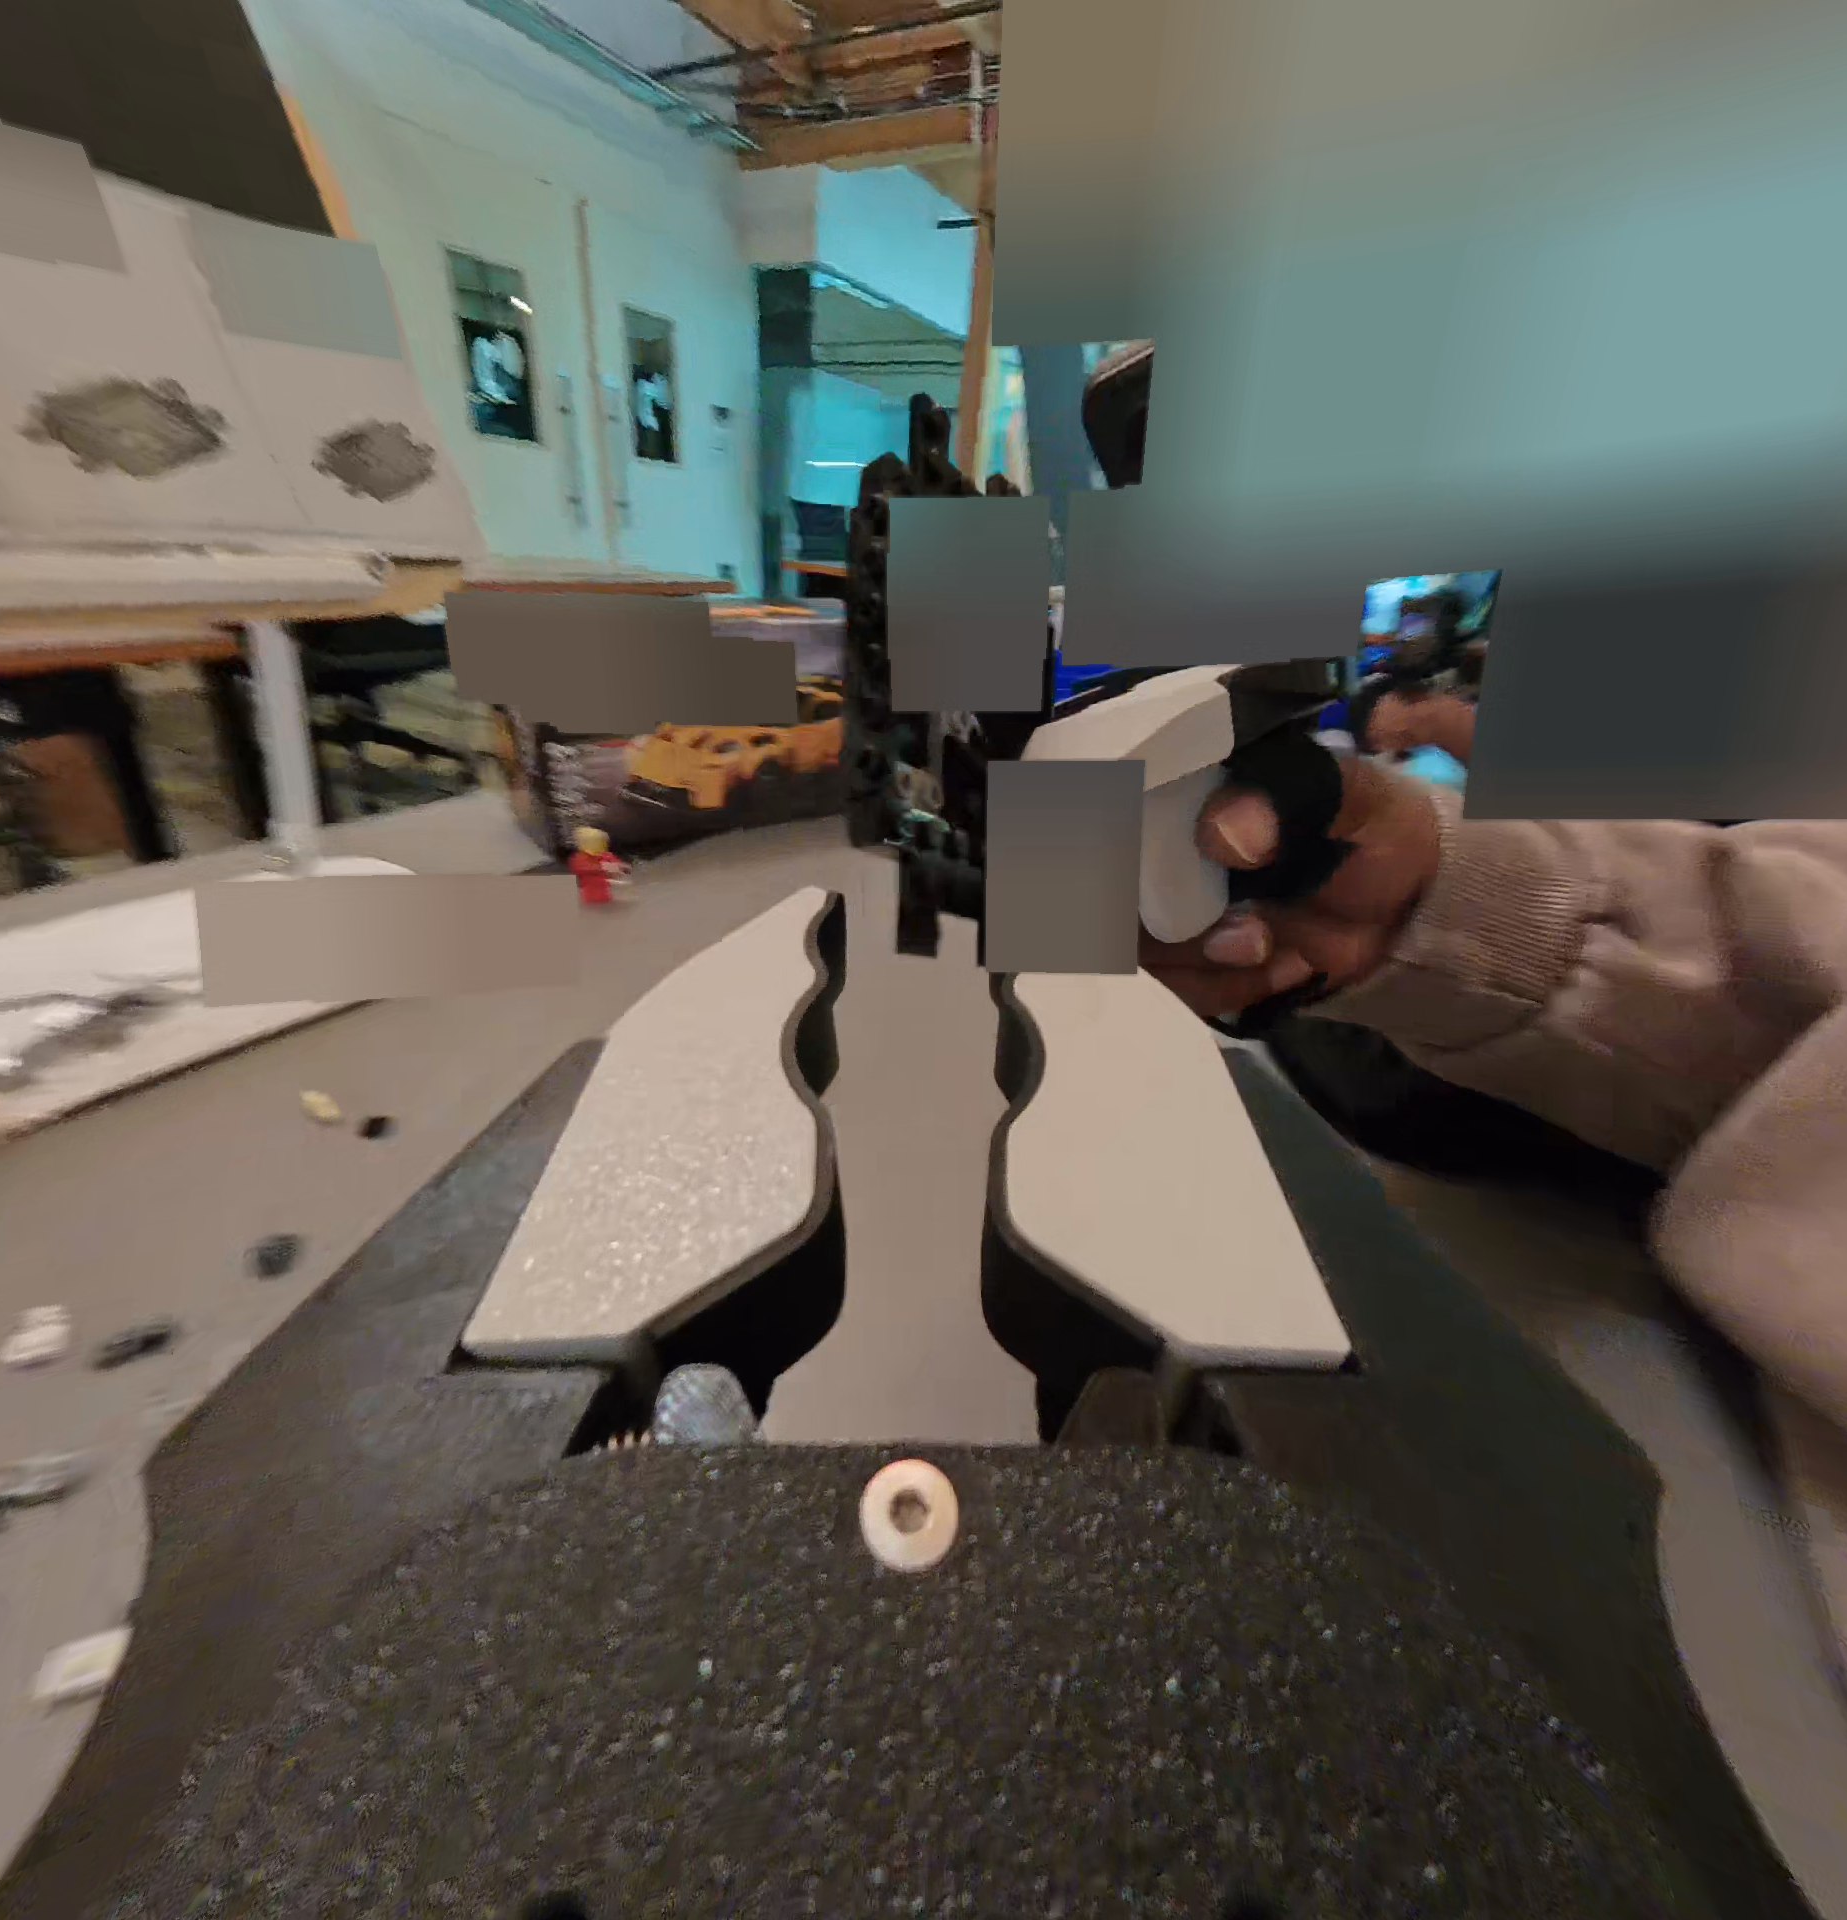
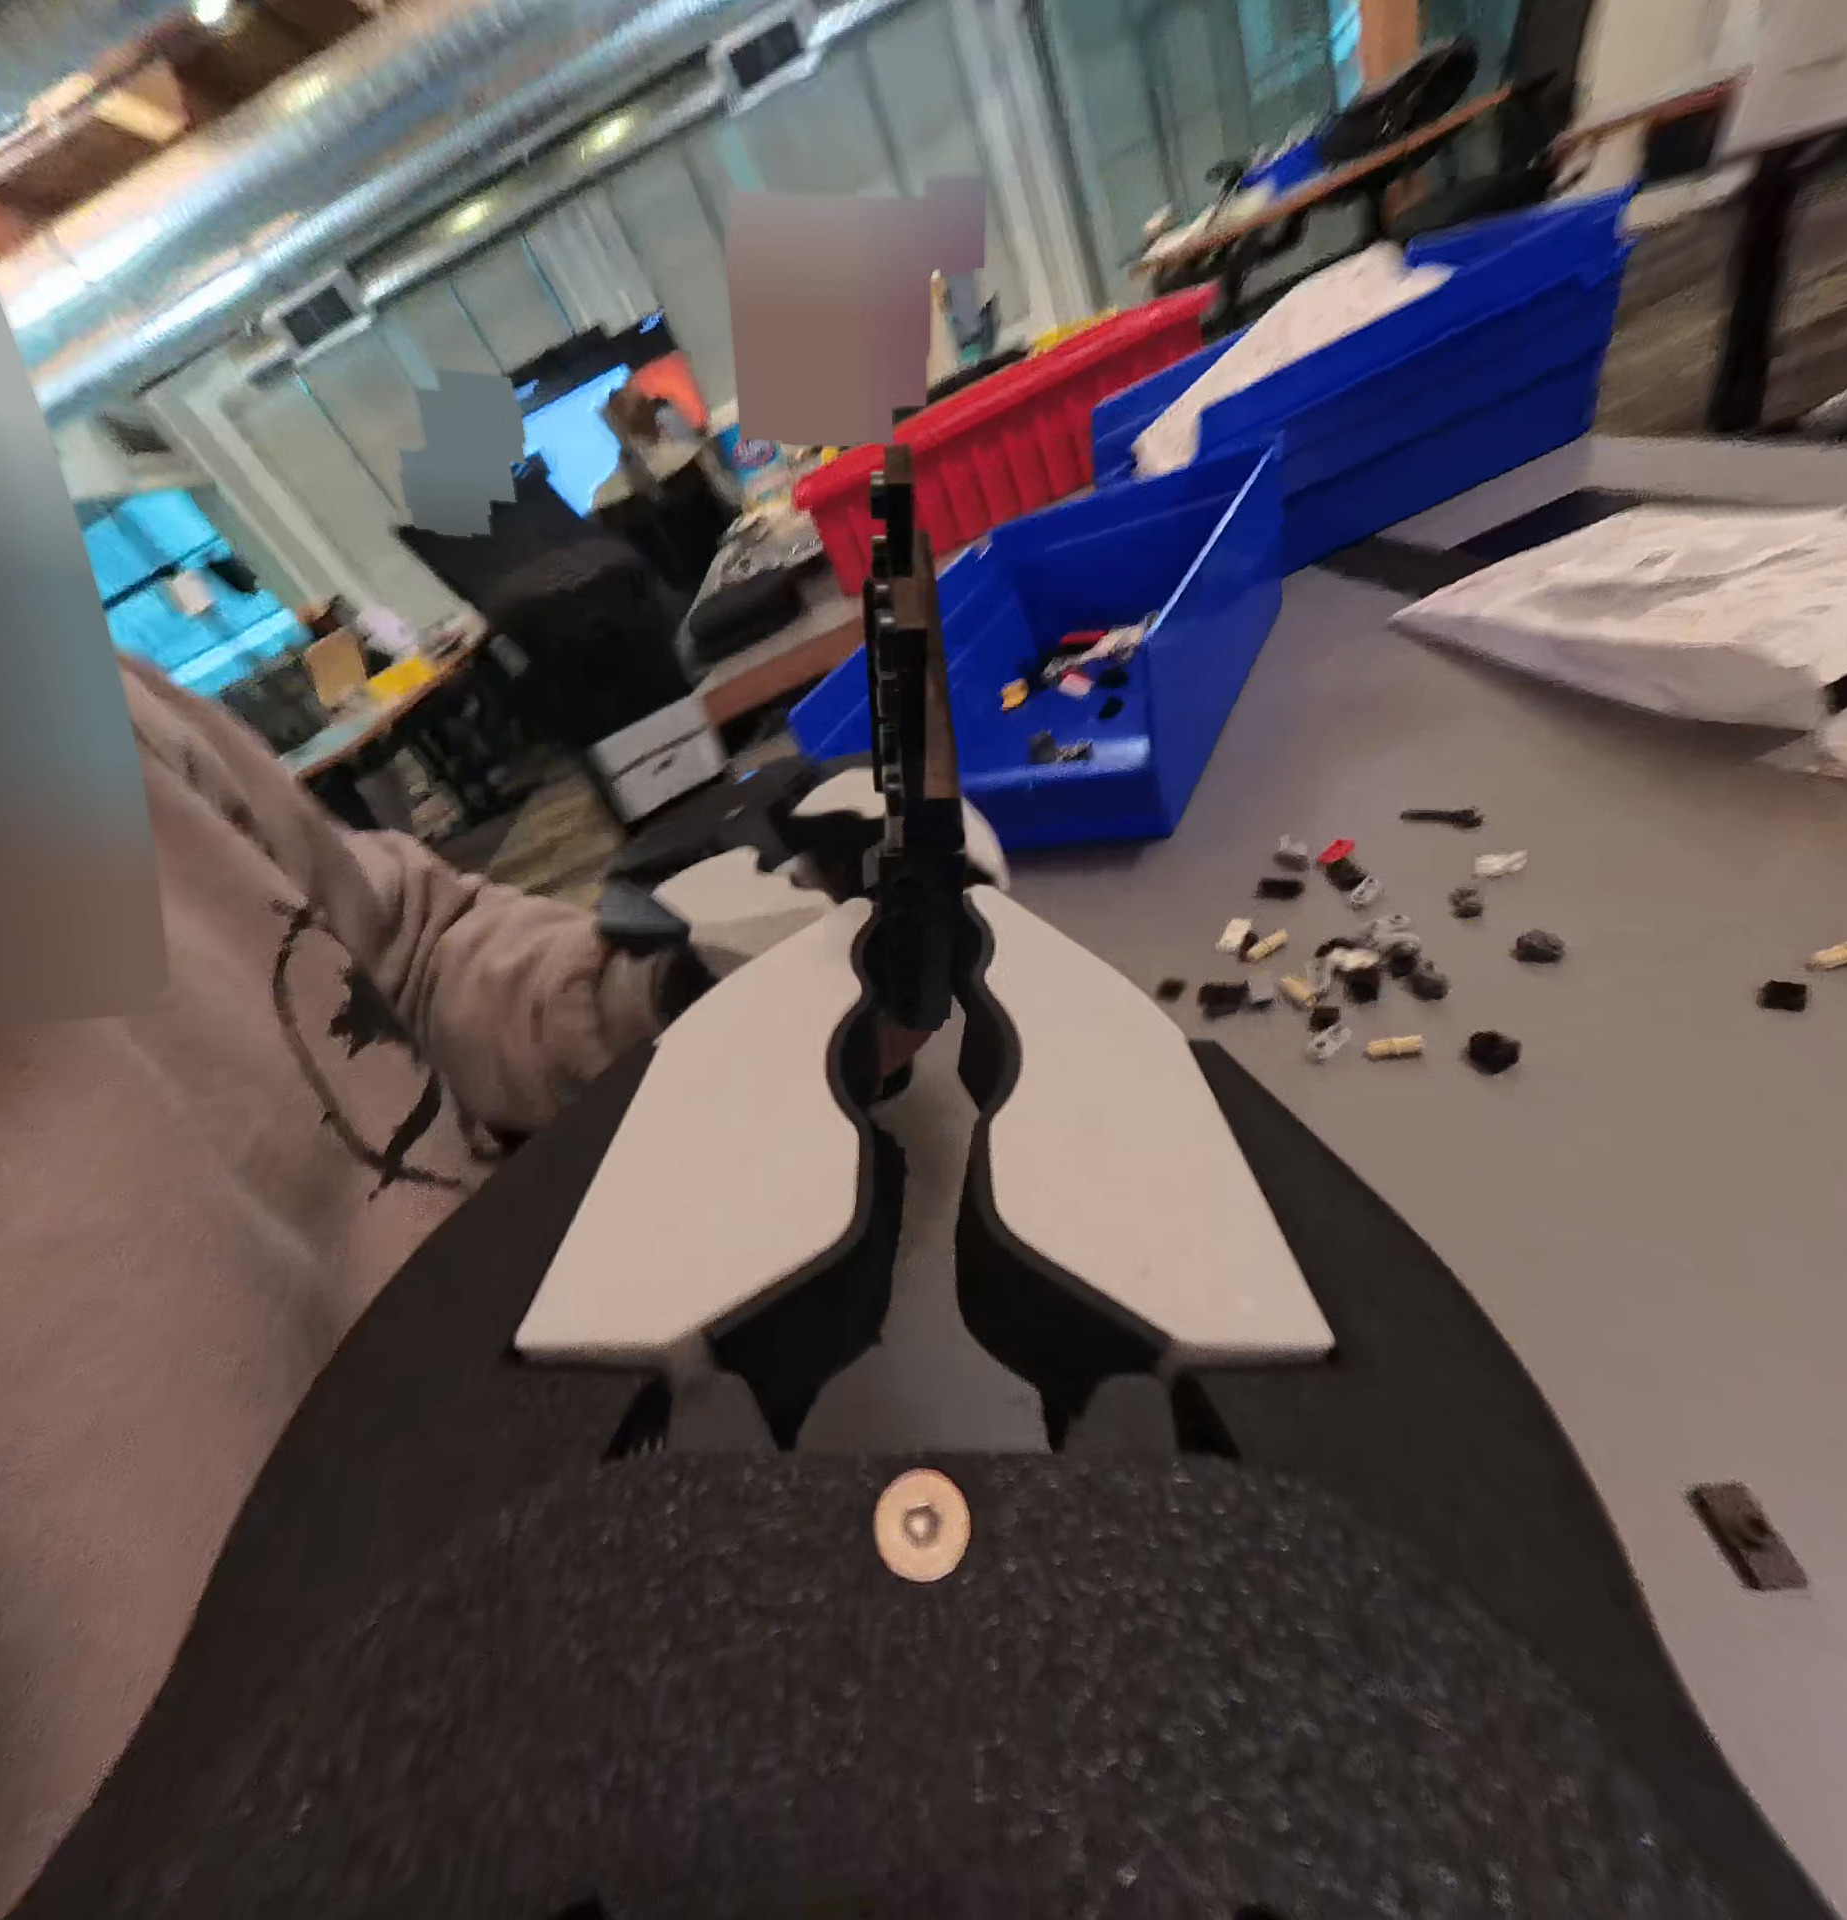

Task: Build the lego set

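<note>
Nearest us, our right gripper (image 2: 919, 935) was clamped on the foot of the tall, narrow black lego assembly (image 2: 903, 665), whose long axis stood upright above the fingertips. Our left gripper (image 1: 914, 935) was parted and empty, the assembly (image 1: 872, 644) just beyond its tips. Farther right on the grey table (image 2: 1418, 1247) lay scattered small loose lego pieces (image 2: 1355, 956), then an open blue plastic bin (image 2: 1064, 675).

Even, fairly bright indoor light comes from ceiling fixtures (image 2: 472, 213); shadows are soft and glare is slight. Both wide-angle views bend straight lines near the edges. Motion blur smears the background, and the loose lego pieces (image 2: 1355, 956) look soft, perhaps out of focus.
</note>
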The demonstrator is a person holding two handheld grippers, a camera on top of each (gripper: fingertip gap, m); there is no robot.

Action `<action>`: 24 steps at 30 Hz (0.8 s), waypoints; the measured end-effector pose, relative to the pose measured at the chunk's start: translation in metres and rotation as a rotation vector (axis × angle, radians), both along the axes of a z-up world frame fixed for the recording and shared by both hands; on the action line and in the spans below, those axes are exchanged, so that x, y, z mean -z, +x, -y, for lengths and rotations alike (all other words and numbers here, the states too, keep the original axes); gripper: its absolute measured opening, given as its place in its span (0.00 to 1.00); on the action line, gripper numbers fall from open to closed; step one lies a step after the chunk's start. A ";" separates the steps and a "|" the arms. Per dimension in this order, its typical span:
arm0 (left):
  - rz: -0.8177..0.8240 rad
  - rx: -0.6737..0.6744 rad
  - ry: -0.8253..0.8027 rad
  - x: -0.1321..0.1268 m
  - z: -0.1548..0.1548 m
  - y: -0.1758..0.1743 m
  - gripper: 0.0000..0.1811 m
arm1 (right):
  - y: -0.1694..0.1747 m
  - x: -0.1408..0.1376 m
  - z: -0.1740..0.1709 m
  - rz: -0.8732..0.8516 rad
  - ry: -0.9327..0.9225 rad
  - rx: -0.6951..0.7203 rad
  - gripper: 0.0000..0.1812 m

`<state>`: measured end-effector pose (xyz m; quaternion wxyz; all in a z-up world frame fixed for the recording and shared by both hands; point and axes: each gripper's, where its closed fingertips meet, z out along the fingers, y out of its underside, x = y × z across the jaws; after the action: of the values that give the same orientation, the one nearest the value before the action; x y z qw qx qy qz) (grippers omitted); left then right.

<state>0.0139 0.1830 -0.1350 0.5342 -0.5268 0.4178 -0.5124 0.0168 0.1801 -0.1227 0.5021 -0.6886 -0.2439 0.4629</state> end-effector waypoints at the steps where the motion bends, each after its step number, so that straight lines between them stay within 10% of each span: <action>1: 0.003 0.068 -0.062 0.002 0.004 0.002 0.15 | 0.001 0.001 0.004 0.007 -0.029 -0.036 0.06; 7: 0.035 0.384 -0.474 0.006 0.026 0.010 0.03 | 0.010 0.015 0.013 -0.135 -0.311 -0.149 0.06; 17: 0.130 0.364 -0.965 0.018 0.013 0.017 0.03 | 0.023 0.022 0.001 -0.431 -0.489 -0.129 0.17; 24: 0.169 0.376 -1.055 0.020 0.009 0.015 0.03 | 0.026 0.031 -0.004 -0.294 -0.355 0.020 0.14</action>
<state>0.0284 0.1743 -0.1555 0.1297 -0.5962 0.1475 -0.7784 0.0424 0.1839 -0.1535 0.4079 -0.6936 -0.0758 0.5889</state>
